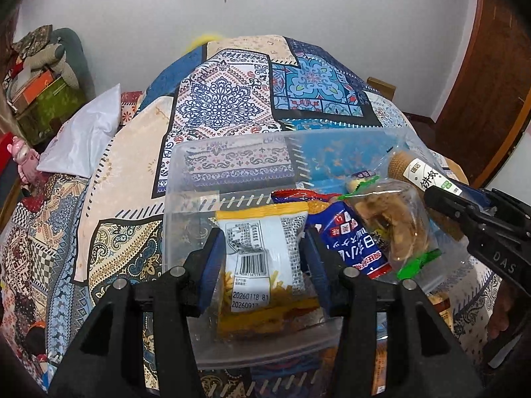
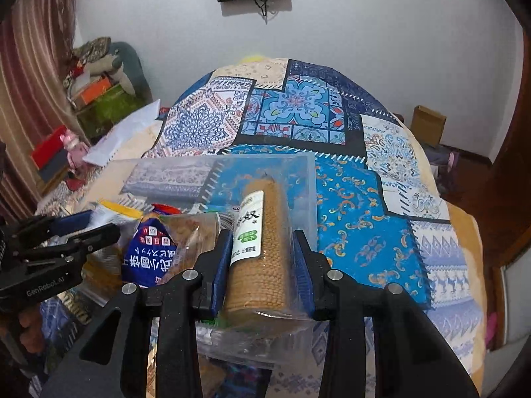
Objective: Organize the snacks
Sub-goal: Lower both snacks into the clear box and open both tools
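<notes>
A clear plastic bin (image 1: 186, 179) sits on the patterned bedspread. My left gripper (image 1: 264, 248) is shut on a yellow snack packet (image 1: 262, 252) with a white barcode label, held over the bin's near left part. My right gripper (image 2: 262, 248) is shut on a brown cracker roll (image 2: 265, 242) in clear wrap, held over the bin's (image 2: 308, 179) right part. In the bin lie a blue Japanese-print packet (image 1: 351, 242) and a clear bag of brown snacks (image 1: 395, 219) with green ends. The right gripper also shows at the right of the left wrist view (image 1: 441, 195).
The bedspread (image 1: 225, 99) covers a large bed. A white pillow (image 1: 83, 132) and a pink toy (image 1: 23, 159) lie at the left. Boxes are stacked at the far left (image 1: 43, 99). More snack packets (image 1: 441, 308) lie near the bin's right front. A cardboard box (image 2: 428, 122) stands beyond the bed.
</notes>
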